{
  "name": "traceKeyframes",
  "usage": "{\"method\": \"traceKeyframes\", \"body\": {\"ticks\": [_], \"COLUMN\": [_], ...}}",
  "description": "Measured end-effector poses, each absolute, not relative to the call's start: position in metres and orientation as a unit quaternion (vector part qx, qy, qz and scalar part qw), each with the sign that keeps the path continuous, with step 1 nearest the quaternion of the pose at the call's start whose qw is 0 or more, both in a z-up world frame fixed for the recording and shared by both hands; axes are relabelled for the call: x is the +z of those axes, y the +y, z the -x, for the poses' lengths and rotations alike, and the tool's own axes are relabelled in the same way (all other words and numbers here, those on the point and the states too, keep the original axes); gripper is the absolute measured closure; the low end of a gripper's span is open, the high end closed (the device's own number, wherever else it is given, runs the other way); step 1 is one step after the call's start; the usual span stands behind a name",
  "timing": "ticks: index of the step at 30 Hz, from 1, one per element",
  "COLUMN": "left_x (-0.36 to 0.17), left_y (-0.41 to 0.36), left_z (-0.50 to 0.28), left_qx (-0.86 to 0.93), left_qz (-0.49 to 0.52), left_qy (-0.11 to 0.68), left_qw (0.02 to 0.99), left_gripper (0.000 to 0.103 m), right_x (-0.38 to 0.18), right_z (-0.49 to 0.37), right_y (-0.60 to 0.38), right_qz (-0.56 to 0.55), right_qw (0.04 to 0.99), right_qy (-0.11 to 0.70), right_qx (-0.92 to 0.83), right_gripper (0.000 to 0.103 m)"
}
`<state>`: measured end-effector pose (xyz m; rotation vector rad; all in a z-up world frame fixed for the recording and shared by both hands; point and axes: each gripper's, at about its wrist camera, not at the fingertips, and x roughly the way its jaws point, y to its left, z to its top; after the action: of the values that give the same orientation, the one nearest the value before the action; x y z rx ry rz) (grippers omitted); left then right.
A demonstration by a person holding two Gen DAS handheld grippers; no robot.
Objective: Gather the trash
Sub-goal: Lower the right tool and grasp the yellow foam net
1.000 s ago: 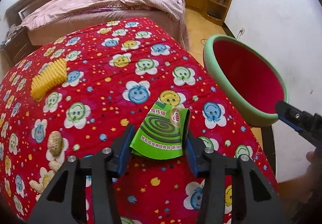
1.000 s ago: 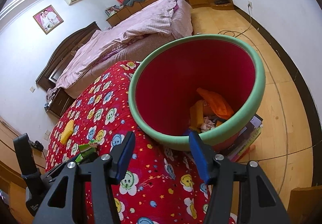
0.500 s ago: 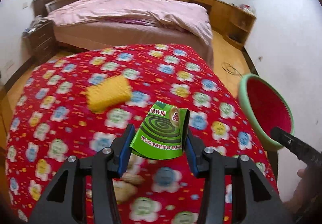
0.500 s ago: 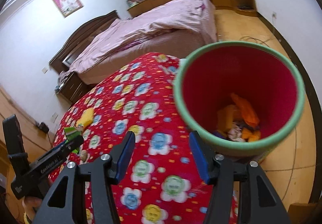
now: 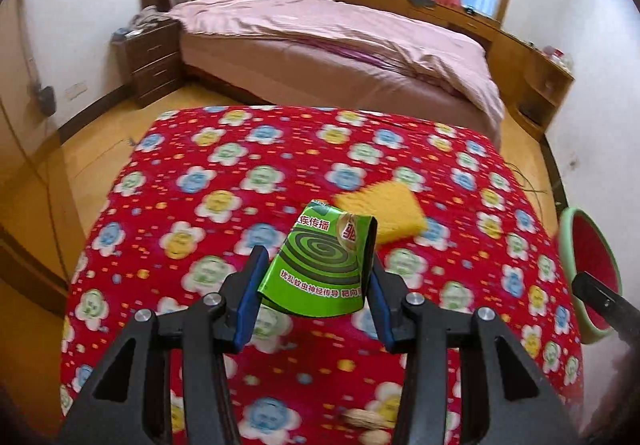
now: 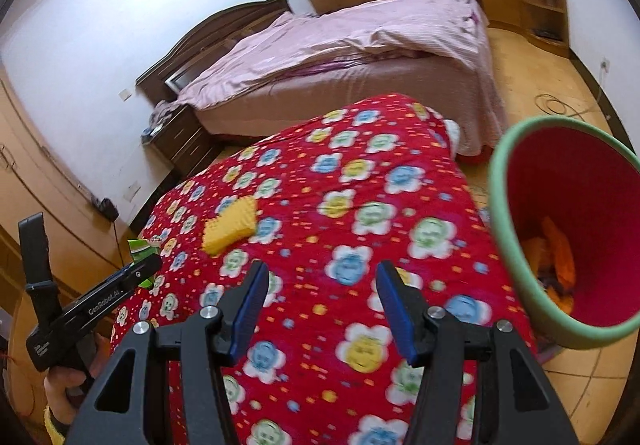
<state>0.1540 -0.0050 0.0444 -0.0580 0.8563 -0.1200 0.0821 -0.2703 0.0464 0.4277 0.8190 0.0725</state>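
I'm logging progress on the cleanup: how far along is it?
Done: some trash already lies in the bin. In hand: the left claw grips a green wrapper; the right claw is open. Left: a yellow piece and peanuts on the cloth.

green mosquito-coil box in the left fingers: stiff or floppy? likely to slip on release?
The green box looks like thin, glossy card, bowed between the left gripper fingers, so probably light and easily crushed. Its torn-open top suggests it is empty. It should drop cleanly, though it may flutter rather than fall straight into the bin.

Glossy printed green card box (image 5: 326, 269), soft patterned cloth cover (image 5: 224, 181), knobbly yellow sponge (image 5: 394, 213)
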Motion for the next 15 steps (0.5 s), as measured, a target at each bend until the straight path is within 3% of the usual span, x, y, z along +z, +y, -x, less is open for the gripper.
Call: {"method": "traceKeyframes", "body": {"ticks": [15], "left_x": [0.019], "left_y": [0.044], "left_z": [-0.188], "left_qx": [0.001], "left_qz": [0.053], "left_qy": [0.43], "left_qw": [0.901], "left_gripper": [0.055], "right_x": [0.037], "right_z": [-0.146], "right_y": [-0.202], "right_qz": [-0.163], "right_qw": [0.887], "right_qy": [0.424], "right_qx": [0.084], "right_gripper": [0.044]}}
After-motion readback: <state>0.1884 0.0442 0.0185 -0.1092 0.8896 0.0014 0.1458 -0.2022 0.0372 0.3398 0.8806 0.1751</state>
